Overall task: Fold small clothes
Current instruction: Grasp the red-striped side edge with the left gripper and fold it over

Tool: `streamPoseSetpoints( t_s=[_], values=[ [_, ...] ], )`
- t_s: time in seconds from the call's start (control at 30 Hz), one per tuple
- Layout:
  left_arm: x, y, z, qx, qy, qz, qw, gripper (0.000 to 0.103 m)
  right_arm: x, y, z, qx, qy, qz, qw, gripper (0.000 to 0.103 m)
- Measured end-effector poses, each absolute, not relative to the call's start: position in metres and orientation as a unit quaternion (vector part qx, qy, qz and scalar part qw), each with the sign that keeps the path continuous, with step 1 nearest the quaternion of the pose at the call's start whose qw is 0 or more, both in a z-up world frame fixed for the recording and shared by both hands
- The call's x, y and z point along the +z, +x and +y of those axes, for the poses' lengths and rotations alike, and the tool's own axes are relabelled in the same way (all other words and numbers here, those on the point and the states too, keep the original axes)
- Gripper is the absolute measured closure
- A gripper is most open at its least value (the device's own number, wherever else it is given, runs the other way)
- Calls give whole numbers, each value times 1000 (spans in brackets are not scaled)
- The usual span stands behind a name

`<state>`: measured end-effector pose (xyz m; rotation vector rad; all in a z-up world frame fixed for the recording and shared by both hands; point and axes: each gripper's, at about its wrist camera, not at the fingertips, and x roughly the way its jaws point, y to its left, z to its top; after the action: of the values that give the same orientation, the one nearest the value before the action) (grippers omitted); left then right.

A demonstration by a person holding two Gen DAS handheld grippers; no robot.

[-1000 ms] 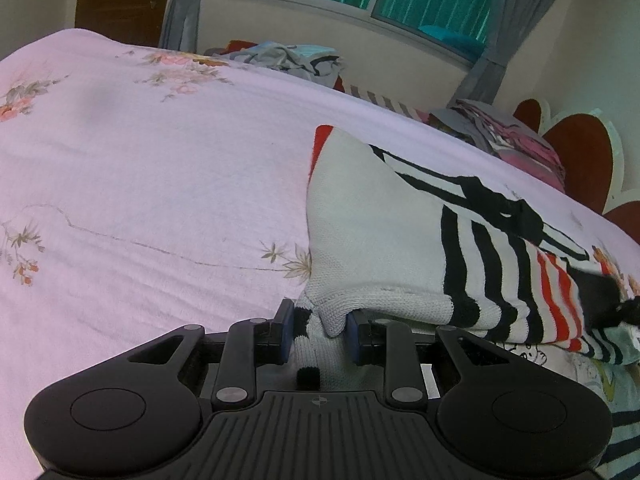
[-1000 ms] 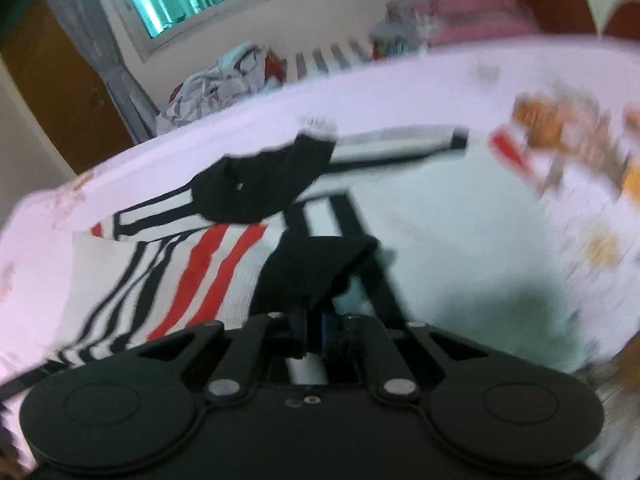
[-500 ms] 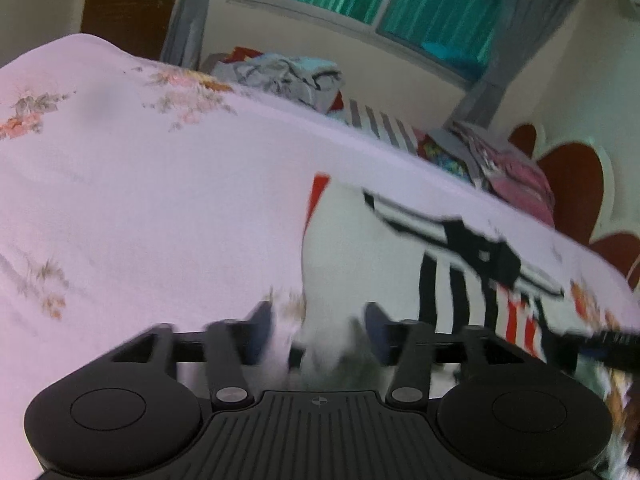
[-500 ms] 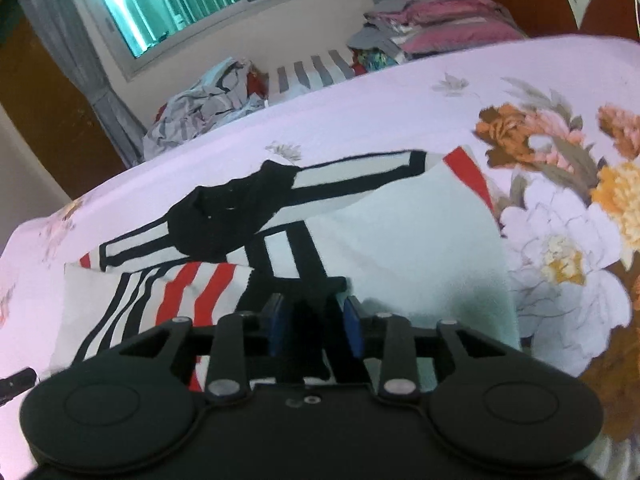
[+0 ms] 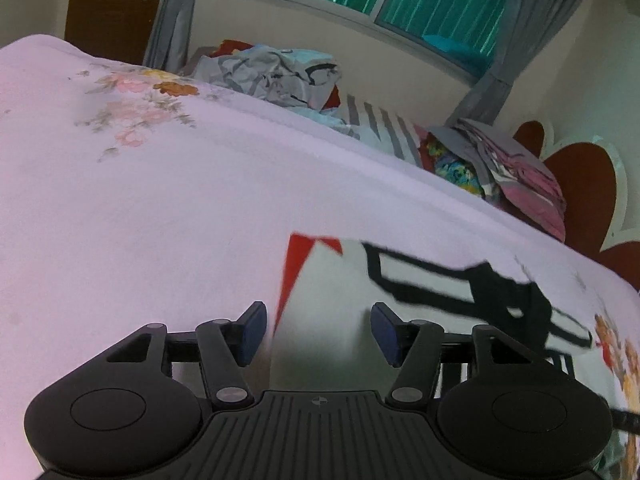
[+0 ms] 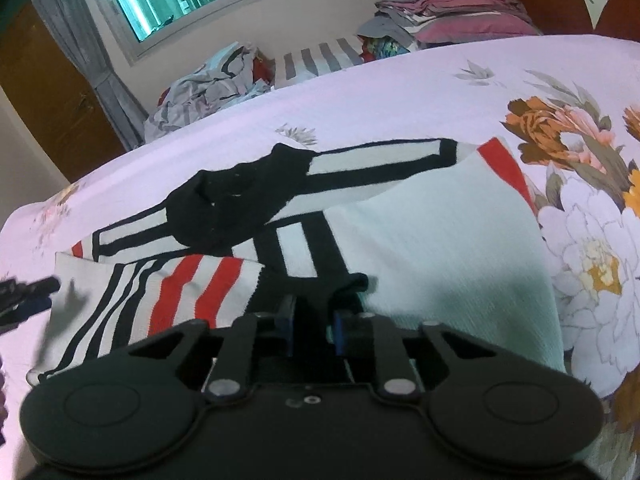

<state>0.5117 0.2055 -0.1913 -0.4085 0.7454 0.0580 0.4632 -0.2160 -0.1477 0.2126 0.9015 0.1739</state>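
Observation:
A white knit sweater (image 6: 432, 248) with black and red stripes lies partly folded on the pink floral bed sheet (image 6: 360, 108). Its black collar (image 6: 236, 204) sits at the middle. My right gripper (image 6: 313, 320) is at the near edge, jaws closing with the black hem (image 6: 316, 288) pinched between the pads. In the left wrist view the sweater (image 5: 332, 280) is blurred and lies just beyond my left gripper (image 5: 318, 332). That gripper stands open, with nothing between its pads. Its dark tip shows at the left edge of the right wrist view.
A heap of loose clothes (image 5: 276, 76) lies at the bed's far edge under the window. A folded stack (image 5: 512, 172) sits beside the red and white headboard (image 5: 580, 184). Bare pink sheet (image 5: 140, 200) stretches to the left of the sweater.
My left gripper let go of the white hem, opened and pulled back off the sweater. My right gripper opened a little, then closed again on the black hem.

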Motion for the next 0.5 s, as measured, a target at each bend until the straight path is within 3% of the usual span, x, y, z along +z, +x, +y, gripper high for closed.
streamPoseSetpoints(
  t_s=[0.07,0.1,0.17,0.23,0.33,0.5],
  values=[
    [-195,522,207,27,-199,358,912,48,-147,463,-213,86,95,428,895,97],
    [-198,527,207,24,-198,360,911,63,-146,463,-211,88,90,425,897,97],
    [-201,532,207,20,-198,363,910,68,-142,463,-206,95,74,414,902,97],
    [-204,533,208,26,-194,357,913,85,-136,461,-201,101,55,395,911,98],
    [-208,534,213,47,-185,352,916,87,-129,459,-199,92,15,361,928,98],
    [-212,541,210,52,-166,355,919,87,-155,470,-207,71,19,408,910,98]
  ],
)
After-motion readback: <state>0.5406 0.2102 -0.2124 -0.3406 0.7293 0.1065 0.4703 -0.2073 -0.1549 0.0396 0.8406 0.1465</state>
